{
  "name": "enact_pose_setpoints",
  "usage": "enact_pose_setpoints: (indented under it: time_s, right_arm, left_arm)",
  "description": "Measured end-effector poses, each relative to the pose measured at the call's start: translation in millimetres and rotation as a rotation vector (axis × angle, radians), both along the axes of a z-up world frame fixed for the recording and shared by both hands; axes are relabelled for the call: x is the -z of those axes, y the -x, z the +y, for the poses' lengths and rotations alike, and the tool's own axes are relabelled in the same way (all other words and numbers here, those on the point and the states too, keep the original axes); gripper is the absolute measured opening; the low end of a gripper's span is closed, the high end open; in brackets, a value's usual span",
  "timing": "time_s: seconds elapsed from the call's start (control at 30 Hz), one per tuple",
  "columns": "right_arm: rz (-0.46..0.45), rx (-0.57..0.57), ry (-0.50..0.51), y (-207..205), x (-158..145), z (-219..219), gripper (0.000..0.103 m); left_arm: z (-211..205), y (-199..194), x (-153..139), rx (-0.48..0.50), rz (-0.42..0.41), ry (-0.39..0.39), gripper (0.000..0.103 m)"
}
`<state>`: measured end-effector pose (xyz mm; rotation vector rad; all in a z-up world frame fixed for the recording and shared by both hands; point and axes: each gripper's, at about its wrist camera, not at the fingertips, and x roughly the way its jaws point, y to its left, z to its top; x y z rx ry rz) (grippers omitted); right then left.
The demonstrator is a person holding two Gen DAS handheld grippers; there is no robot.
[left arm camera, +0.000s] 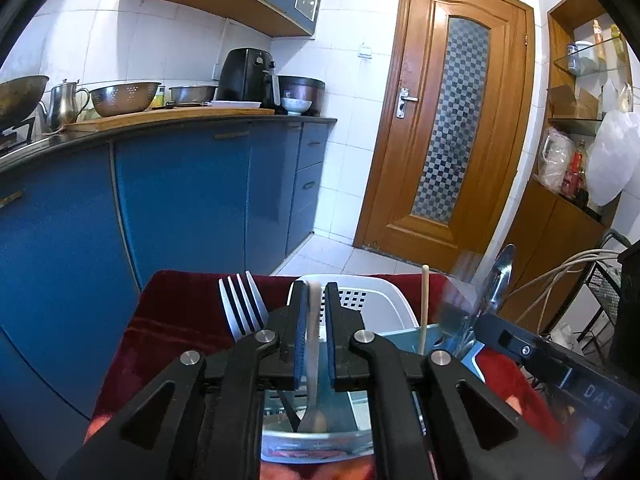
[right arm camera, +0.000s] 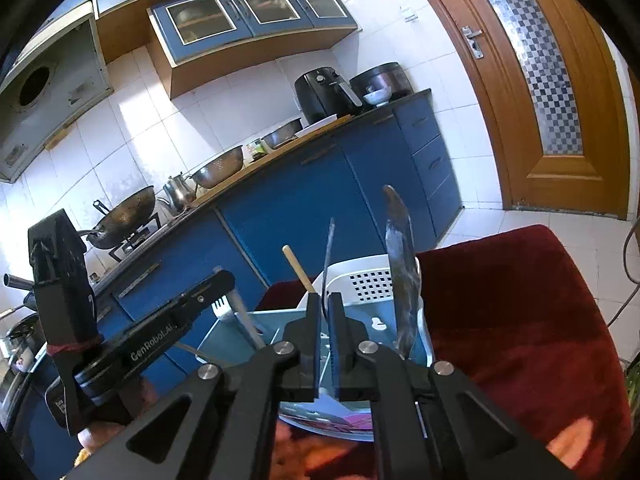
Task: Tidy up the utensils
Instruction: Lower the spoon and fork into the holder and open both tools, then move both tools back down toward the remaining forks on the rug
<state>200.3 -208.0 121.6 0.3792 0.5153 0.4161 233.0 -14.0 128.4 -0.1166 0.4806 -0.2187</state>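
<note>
My left gripper (left arm camera: 317, 292) is shut on a white utensil handle (left arm camera: 313, 344) that runs down to a spoon-like end over a pale blue holder (left arm camera: 404, 338). A silver fork (left arm camera: 243, 304) stands tines-up just left of it. A wooden stick (left arm camera: 424, 308) and a metal spoon (left arm camera: 500, 280) stand in the holder. My right gripper (right arm camera: 327, 300) is shut on a thin dark blade-like utensil (right arm camera: 329, 256) over the same holder (right arm camera: 240, 330). A large metal spoon (right arm camera: 402, 268) stands to its right, a wooden stick (right arm camera: 299, 270) to its left.
A white perforated basket (left arm camera: 360, 298) sits behind the holder on a dark red cloth (right arm camera: 520, 320). Blue cabinets (left arm camera: 180, 192) and a cluttered counter lie ahead. A wooden door (left arm camera: 448, 128) is to the right, with cables and a wire rack (left arm camera: 600, 292) nearby.
</note>
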Motion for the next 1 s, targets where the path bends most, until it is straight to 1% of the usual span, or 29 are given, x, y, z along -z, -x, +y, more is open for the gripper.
enact_pose_setpoints:
  time_s: [0.03, 0.07, 0.1, 0.3, 0.47, 0.6, 0.73, 1.0]
  right_arm:
    - [-0.002, -0.007, -0.009, 0.5, -0.6, -0.8, 0.015]
    - [-0.006, -0.013, -0.016, 1.6, -1.8, -1.0, 0.017]
    - [-0.015, -0.019, -0.018, 3.9, -3.5, -1.5, 0.017]
    - [-0.044, -0.018, 0.005, 18.3, -12.7, -3.2, 0.017]
    - [-0.028, -0.016, 0.022, 32.8, -17.5, -4.4, 0.017]
    - [0.005, -0.02, 0.026, 49.0, -16.4, -5.1, 0.017]
    - [0.036, -0.018, 0.04, 65.1, -13.7, -4.2, 0.017]
    - [0.096, 0.001, 0.079, 97.6, -1.2, -3.4, 0.017]
  left_arm:
    - [-0.6, 2.3, -1.0, -0.002, 0.001, 0.001, 0.014]
    - [-0.3, 4.9, -3.3, -0.004, 0.0, 0.002, 0.02]
    - [-0.3, 7.7, -5.2, -0.006, -0.002, 0.002, 0.023]
    - [-0.3, 30.0, -17.4, -0.021, -0.012, -0.013, 0.023]
    - [4.2, 51.1, -26.4, -0.02, -0.011, -0.022, 0.023]
    - [5.3, 70.6, -30.2, -0.011, -0.001, -0.04, 0.023]
    - [6.8, 92.3, -28.6, 0.004, 0.02, -0.053, 0.023]
    - [5.3, 127.2, -11.7, 0.038, 0.094, -0.065, 0.023]
